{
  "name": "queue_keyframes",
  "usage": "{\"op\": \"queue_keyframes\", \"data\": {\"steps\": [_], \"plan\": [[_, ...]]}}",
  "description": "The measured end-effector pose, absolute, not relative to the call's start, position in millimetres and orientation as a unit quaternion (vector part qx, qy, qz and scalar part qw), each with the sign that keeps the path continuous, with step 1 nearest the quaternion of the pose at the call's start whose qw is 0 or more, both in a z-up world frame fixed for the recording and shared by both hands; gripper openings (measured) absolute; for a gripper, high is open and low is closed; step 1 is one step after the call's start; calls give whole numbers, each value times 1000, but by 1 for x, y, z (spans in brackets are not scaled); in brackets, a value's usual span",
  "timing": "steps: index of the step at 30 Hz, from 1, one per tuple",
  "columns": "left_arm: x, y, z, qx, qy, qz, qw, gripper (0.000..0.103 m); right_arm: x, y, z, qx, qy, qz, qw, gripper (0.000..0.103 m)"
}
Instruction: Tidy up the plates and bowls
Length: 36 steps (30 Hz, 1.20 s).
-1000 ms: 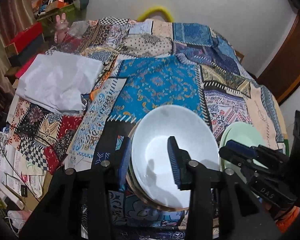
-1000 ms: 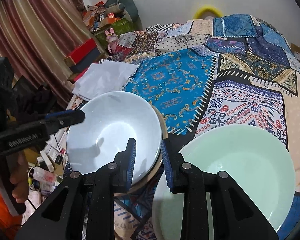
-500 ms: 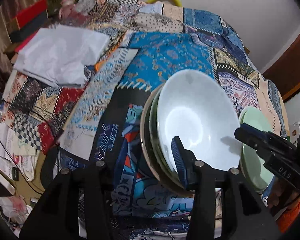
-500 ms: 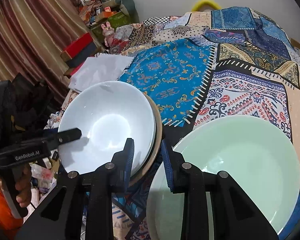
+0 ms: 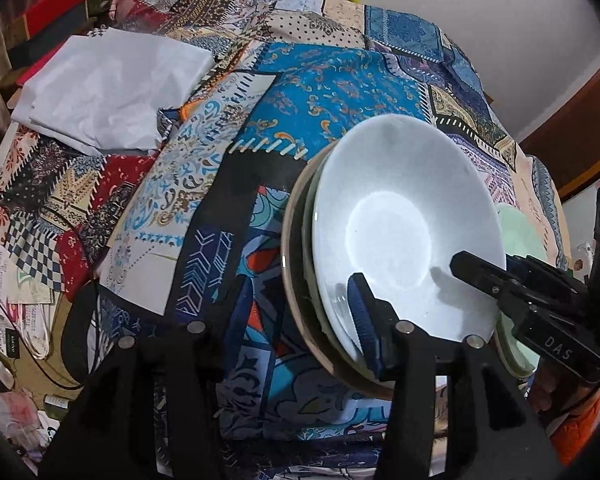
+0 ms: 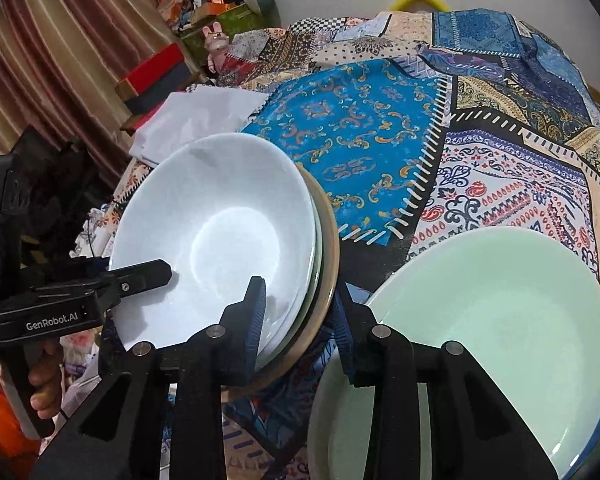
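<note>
1. Left tongs (image 5: 304, 312) pitched steeply down, jaws apart and just been opening, straddling the near-left rim of the dish stack; pads not pressing.
2. Right tongs (image 6: 300, 320) also pitched down, jaws just been opening, apart, astride the stack's right rim.
3. White bowl (image 6: 216, 240) sits mouth-up on top of the stack, tilted, on the patchwork-covered tabletop (image 6: 380, 136).
4. Below it: a few more dishes, count unclear.
5. One pale green plate (image 6: 500, 320) just right of the stack.

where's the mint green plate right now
In the right wrist view the mint green plate lies low right on the patchwork cloth, just right of the white bowl stack.
</note>
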<state>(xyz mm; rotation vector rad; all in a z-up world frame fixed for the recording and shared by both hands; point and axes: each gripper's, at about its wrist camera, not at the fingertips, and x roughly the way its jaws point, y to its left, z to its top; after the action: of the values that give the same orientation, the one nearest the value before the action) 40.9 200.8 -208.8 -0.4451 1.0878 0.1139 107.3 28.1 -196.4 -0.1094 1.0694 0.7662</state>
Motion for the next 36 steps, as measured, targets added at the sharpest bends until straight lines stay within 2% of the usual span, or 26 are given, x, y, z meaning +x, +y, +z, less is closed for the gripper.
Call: {"op": "queue_keyframes", "data": {"steps": [4, 8, 36], "plan": [[46, 197, -216, -212, 520, 45, 826, 48, 107, 33, -197, -61, 493, 354, 792, 33], [49, 187, -213, -202, 517, 29, 831, 40, 109, 35, -197, -61, 492, 354, 793, 34], [51, 167, -178, -170, 498, 54, 849, 40, 105, 20, -176, -13, 466, 343, 815, 33]]}}
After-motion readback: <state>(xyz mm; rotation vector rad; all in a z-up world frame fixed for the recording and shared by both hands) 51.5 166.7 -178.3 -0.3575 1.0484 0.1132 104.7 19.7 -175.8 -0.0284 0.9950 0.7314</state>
